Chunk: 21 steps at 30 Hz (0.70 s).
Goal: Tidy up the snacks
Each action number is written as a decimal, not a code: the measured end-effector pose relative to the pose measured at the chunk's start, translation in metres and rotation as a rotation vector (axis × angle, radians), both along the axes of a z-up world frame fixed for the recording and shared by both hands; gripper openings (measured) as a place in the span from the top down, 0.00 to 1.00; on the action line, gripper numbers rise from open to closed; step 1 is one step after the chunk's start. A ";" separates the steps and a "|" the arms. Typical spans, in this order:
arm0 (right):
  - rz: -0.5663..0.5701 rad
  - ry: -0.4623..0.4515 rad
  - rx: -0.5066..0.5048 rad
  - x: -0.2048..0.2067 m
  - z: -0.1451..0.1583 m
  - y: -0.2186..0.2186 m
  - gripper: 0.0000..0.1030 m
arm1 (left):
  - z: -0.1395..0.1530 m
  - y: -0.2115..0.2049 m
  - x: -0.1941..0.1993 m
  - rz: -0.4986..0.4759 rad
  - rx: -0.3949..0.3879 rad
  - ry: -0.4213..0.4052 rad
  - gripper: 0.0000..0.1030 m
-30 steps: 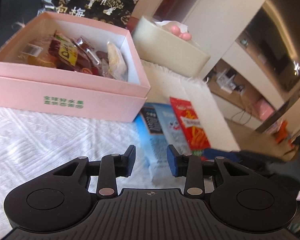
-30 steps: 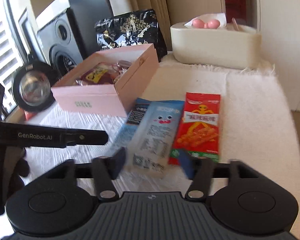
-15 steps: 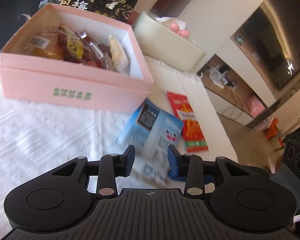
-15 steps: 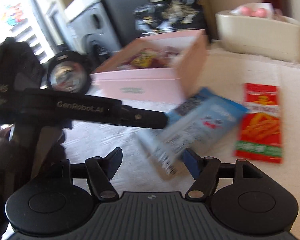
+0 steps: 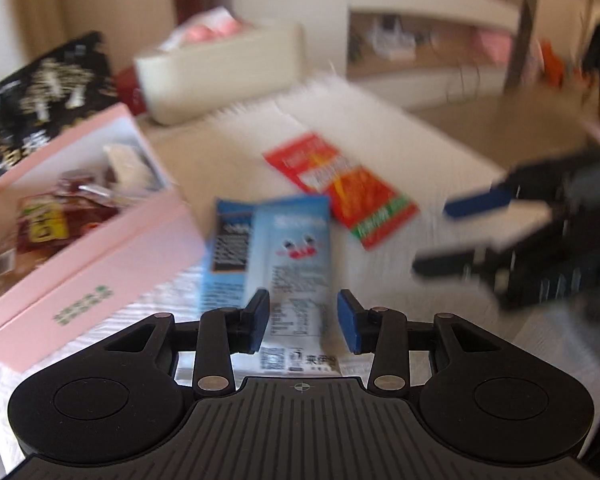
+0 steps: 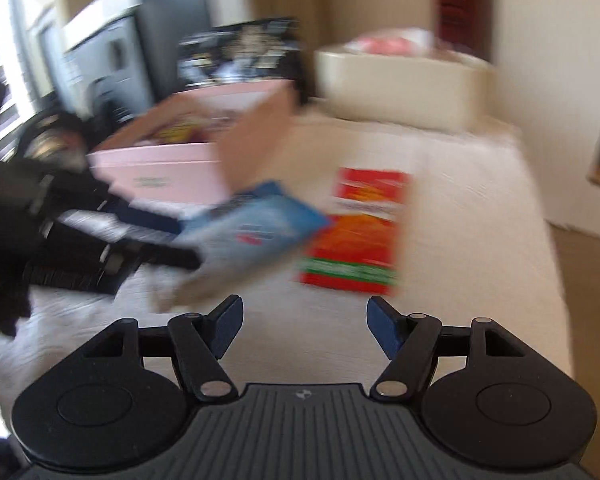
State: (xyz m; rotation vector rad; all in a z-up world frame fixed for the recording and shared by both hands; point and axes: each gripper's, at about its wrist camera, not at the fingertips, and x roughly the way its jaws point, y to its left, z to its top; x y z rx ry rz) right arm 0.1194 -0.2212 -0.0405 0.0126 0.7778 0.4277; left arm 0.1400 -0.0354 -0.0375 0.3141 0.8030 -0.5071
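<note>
Pink box (image 5: 88,240) part-filled; blue packet (image 5: 276,248) and red packet (image 5: 340,188) remain on surface (image 5: 400,128); my left hand-held gripper (image 5: 303,320) opening over blue packet, right hand-held gripper (image 6: 302,324) half-open, both empty.

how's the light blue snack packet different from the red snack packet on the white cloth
The light blue snack packet has a cartoon face and a black label panel; the red snack packet has orange print and a green band at one end. The blue one lies nearest the pink cardboard box, its near end between the opening jaws of the left gripper; the red one lies farther out, with no gripper at it. Both are flat packets outside the box.
</note>
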 end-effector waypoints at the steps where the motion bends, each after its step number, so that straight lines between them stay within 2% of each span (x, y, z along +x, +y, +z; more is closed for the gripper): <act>1: -0.033 0.015 0.013 0.003 -0.004 -0.007 0.33 | -0.003 -0.003 -0.003 -0.018 0.015 -0.018 0.51; 4: -0.075 0.023 0.069 0.003 -0.013 -0.022 0.32 | -0.004 -0.009 -0.002 -0.056 -0.005 0.026 0.24; 5: -0.076 0.021 0.080 0.003 -0.014 -0.024 0.32 | -0.006 -0.009 -0.001 -0.070 -0.018 0.037 0.16; 6: -0.076 0.018 0.080 0.002 -0.014 -0.023 0.32 | -0.007 -0.011 0.000 -0.077 -0.028 0.044 0.14; 9: -0.079 0.011 0.092 0.004 -0.016 -0.025 0.32 | -0.002 -0.007 -0.002 -0.070 -0.064 0.038 0.16; 11: -0.082 0.011 0.108 0.002 -0.016 -0.029 0.32 | 0.003 0.000 -0.003 -0.042 -0.075 -0.014 0.19; 13: -0.086 0.011 0.123 0.001 -0.016 -0.031 0.32 | 0.005 0.004 -0.002 0.004 -0.030 -0.079 0.19; 14: -0.087 0.011 0.125 0.003 -0.017 -0.031 0.32 | 0.003 0.006 0.003 0.025 -0.005 -0.082 0.19; 17: -0.088 0.009 0.120 0.003 -0.017 -0.029 0.32 | -0.008 0.012 0.019 0.054 0.008 -0.026 0.19; 21: -0.086 0.007 0.125 0.002 -0.017 -0.030 0.30 | -0.017 0.016 0.030 0.053 -0.021 0.015 0.12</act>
